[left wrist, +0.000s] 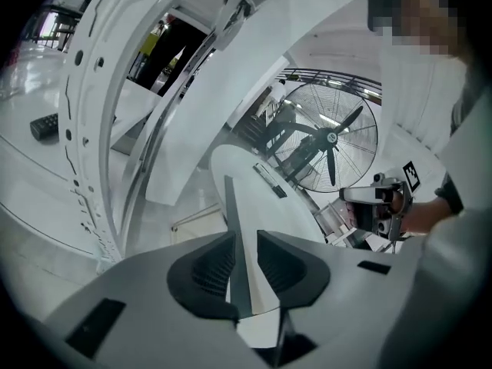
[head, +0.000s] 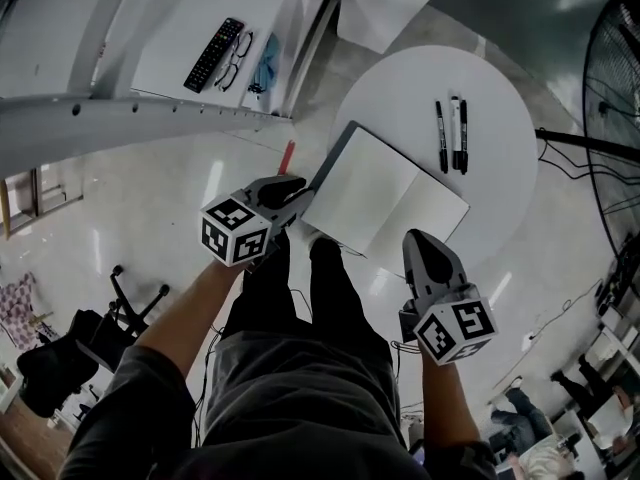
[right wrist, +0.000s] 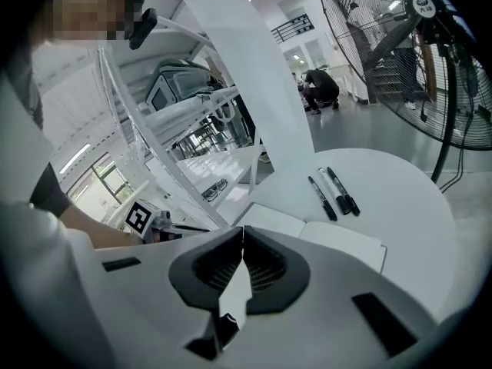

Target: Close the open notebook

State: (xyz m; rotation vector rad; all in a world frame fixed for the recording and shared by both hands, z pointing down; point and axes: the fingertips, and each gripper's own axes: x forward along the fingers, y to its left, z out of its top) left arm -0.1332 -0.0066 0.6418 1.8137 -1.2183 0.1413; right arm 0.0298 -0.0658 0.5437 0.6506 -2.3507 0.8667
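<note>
An open notebook [head: 390, 193] with blank white pages lies on the round white table [head: 400, 88], overhanging its near edge. My left gripper [head: 298, 193] is at the notebook's left side. In the left gripper view the dark cover [left wrist: 231, 214] stands edge-on between the jaws of the left gripper [left wrist: 245, 237], which are slightly open, with a gap on the right pad's side. My right gripper [head: 418, 240] hovers at the notebook's near right corner. In its own view the right gripper [right wrist: 243, 233] is shut and empty, with the notebook [right wrist: 338, 241] just beyond.
Three pens [head: 452, 136] lie on the table past the notebook. A large floor fan [head: 615, 88] stands at the right. A white desk at the upper left holds a remote [head: 213, 55] and glasses [head: 232, 63]. The person's legs are below the table's near edge.
</note>
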